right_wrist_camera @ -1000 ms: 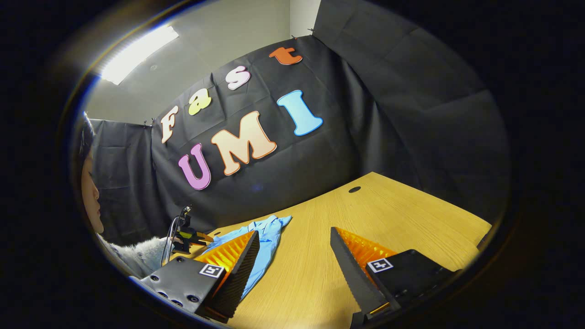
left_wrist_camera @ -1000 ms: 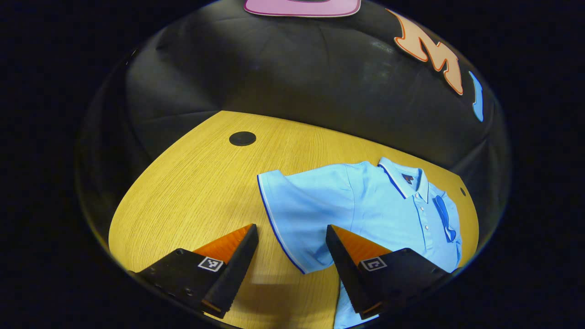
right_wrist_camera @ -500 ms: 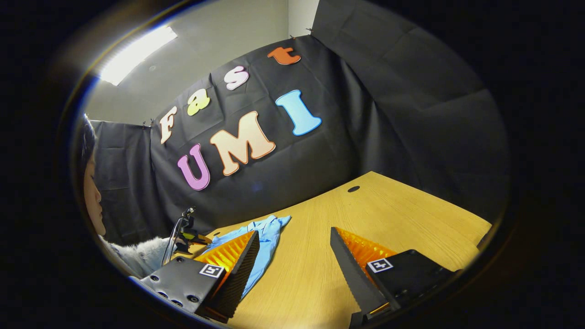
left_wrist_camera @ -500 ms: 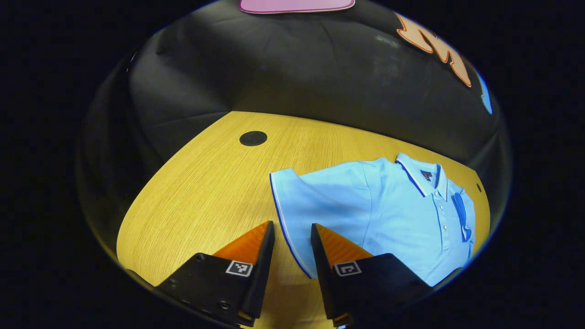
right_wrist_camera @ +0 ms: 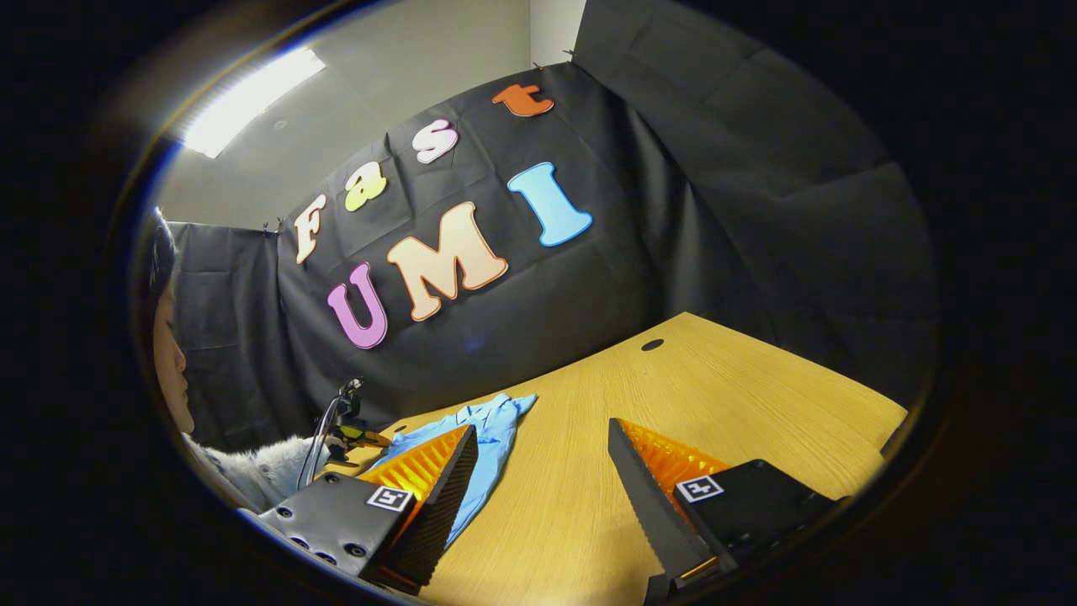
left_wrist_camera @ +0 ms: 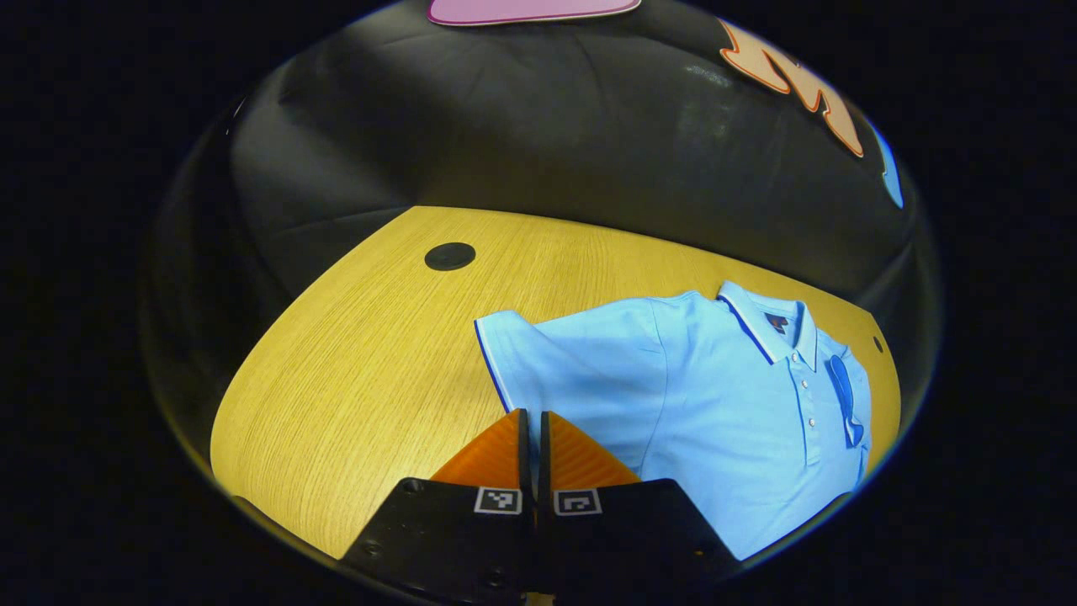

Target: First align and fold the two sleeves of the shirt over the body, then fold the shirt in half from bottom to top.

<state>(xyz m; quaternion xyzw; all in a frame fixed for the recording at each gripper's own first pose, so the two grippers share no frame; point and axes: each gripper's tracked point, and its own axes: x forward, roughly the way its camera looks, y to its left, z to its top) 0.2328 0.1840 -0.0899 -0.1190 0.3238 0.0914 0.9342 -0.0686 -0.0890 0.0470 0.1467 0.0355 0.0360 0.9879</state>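
Note:
A light blue polo shirt (left_wrist_camera: 724, 396) lies flat, front up, on the wooden table (left_wrist_camera: 362, 353), with its collar (left_wrist_camera: 770, 324) toward the far right. One short sleeve (left_wrist_camera: 555, 362) with a dark blue hem spreads out to the left. My left gripper (left_wrist_camera: 532, 414) is shut on that sleeve's near hem corner. My right gripper (right_wrist_camera: 543, 425) hovers open above bare table (right_wrist_camera: 715, 379), with nothing between its fingers. In the right gripper view the shirt (right_wrist_camera: 496, 425) lies off to the left, beyond one finger.
A black round cable cap (left_wrist_camera: 449, 256) sits in the tabletop beyond the sleeve, and another cap (right_wrist_camera: 651, 344) at the far side. A person (right_wrist_camera: 168, 337) in a fluffy pale sleeve (right_wrist_camera: 261, 471) stands at the left. Black cloth walls close in behind the table.
My left gripper moved in over the sleeve's hem and its fingers went from wide open to shut on it. The right gripper stayed open and almost still.

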